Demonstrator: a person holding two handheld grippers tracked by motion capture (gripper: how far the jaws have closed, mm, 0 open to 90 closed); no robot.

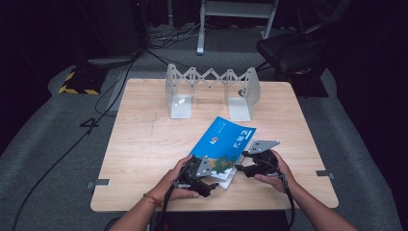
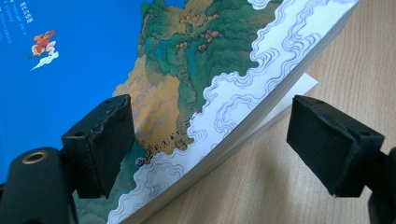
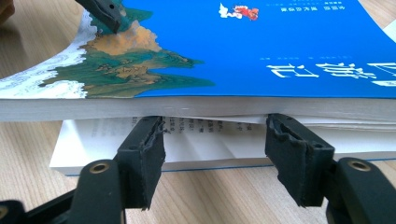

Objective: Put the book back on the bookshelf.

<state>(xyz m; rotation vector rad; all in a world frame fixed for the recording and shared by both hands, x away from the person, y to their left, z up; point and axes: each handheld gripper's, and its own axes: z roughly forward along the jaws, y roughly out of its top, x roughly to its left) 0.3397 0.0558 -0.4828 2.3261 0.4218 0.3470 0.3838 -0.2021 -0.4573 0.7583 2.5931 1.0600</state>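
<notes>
Grippers work a half-open book (image 1: 225,142) near the table's (image 1: 144,144) front edge.
Left gripper (image 2: 210,140) gapes around the lifted corner; right gripper (image 3: 215,144), also open, noses the pages, which could slip shut.

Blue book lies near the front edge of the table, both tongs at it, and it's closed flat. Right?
Not quite: the book is not closed flat. The right gripper view shows its upper part lifted, with open pages showing in the gap below. The rest holds: in the high view it lies near the table's front edge, with the left tongs and right tongs at it.
</notes>
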